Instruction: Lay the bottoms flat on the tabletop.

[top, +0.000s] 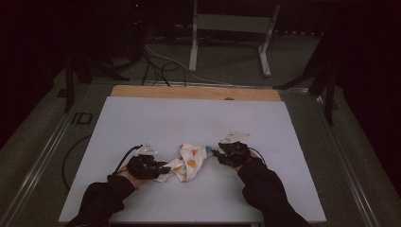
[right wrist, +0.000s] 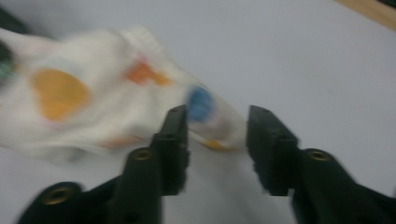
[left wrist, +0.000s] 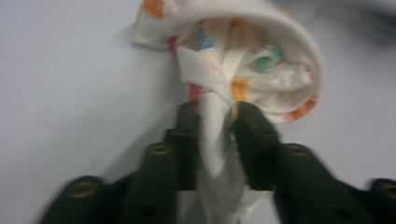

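Left hand-held gripper (left wrist: 215, 119) slightly parted around bunched patterned cloth (left wrist: 243, 60); right hand-held gripper (right wrist: 217, 123) open astride its corner.

Motion blur smears the patterned cloth (right wrist: 93, 107) in the right gripper view; its printed shapes stay unreadable. In the left gripper view, the cloth's twisted end runs off the bottom edge.

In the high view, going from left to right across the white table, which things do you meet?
Left gripper → patterned cloth → right gripper, all on the white table.
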